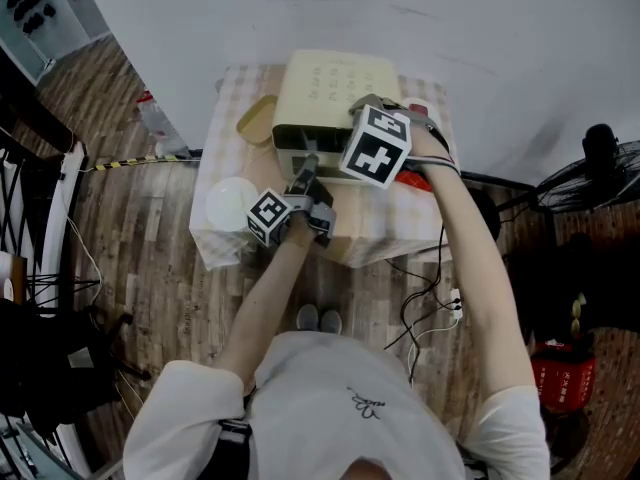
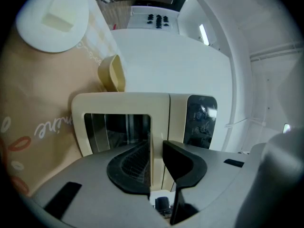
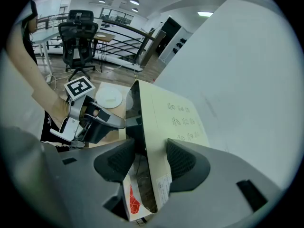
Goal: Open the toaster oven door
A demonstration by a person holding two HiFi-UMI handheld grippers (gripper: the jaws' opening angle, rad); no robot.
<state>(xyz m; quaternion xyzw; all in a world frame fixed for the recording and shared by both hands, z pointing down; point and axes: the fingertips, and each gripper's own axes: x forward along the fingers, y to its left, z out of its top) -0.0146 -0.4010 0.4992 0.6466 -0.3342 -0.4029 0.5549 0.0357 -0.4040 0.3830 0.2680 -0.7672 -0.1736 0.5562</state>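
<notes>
A cream toaster oven [image 1: 325, 93] stands on a small clothed table [image 1: 390, 230], its glass door [image 2: 118, 129] closed. My left gripper [image 2: 157, 151] reaches in from the front [image 1: 308, 165]. The door's cream handle [image 2: 157, 139] fills the narrow gap between its pads, which rest against it. My right gripper [image 3: 151, 153] sits at the oven's right front corner, under its marker cube [image 1: 376, 146]. A cream edge of the oven [image 3: 154, 170] runs between its pads, and both look to touch it. The left gripper [image 3: 90, 122] also shows in the right gripper view, at the oven's front.
A white plate [image 1: 232, 203] with a pale slab on it lies left of the oven, and a yellow bowl [image 1: 258, 118] stands behind it. A red and white packet [image 3: 132, 198] lies by the oven's right side. Cables [image 1: 430, 298] trail on the floor, and a fan [image 1: 605, 163] stands at right.
</notes>
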